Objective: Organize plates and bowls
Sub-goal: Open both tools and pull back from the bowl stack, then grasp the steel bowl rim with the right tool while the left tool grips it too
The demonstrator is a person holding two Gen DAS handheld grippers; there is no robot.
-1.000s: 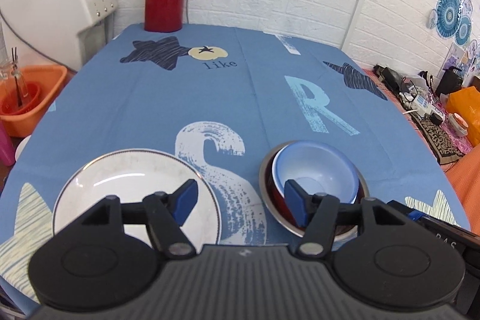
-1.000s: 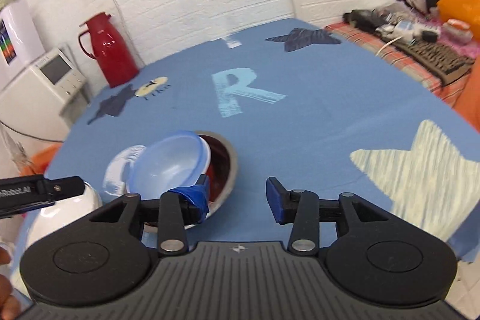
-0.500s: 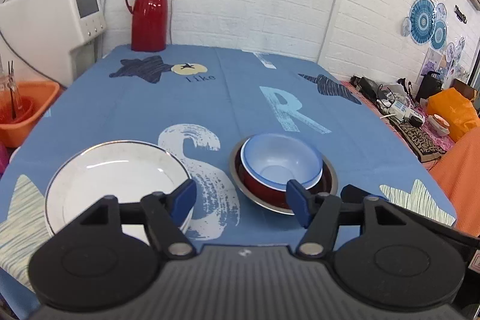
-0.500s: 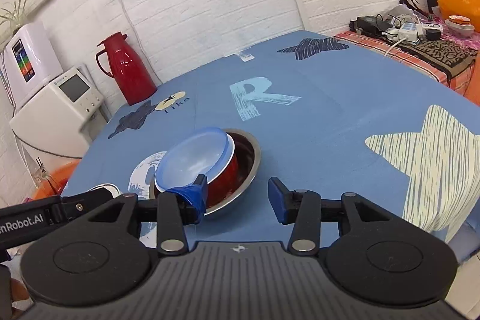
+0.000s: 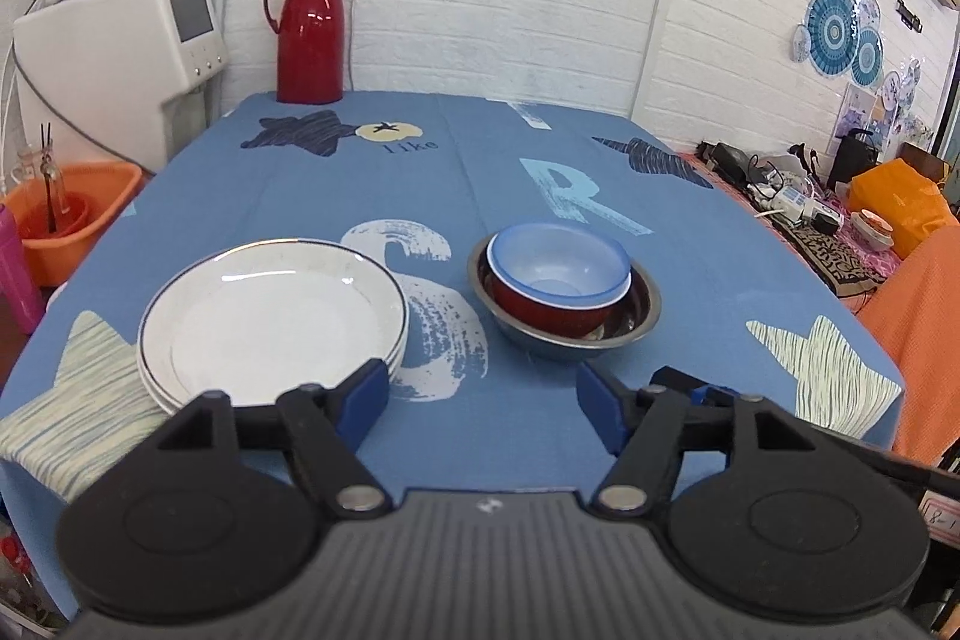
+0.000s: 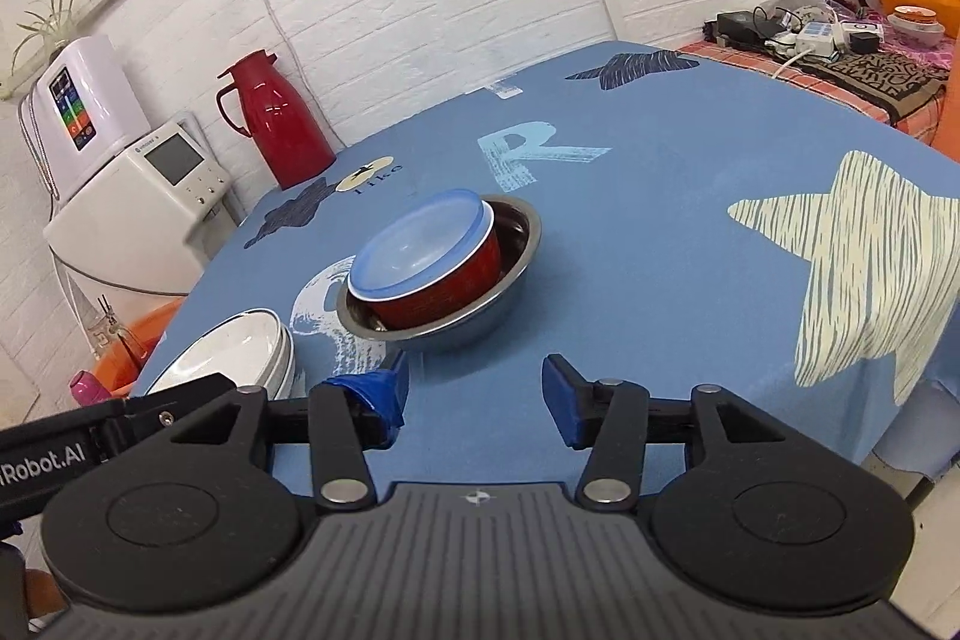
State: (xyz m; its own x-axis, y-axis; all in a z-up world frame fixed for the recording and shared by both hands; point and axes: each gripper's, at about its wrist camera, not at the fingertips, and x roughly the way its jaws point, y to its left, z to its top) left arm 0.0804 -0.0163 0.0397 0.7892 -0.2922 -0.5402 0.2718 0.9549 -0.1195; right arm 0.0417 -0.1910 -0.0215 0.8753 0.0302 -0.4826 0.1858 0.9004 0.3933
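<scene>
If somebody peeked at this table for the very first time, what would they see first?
Probably the nest of bowls in the middle of the blue tablecloth: a pale blue bowl inside a red bowl inside a shiny metal bowl. Just left of it sits a stack of white plates. At the table's far edge, by the wall, stands a tall red thermos jug.

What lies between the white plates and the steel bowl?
Only tablecloth, printed with a white letter S; nothing stands between the white plates and the steel bowl. The left wrist view shows it.
</scene>
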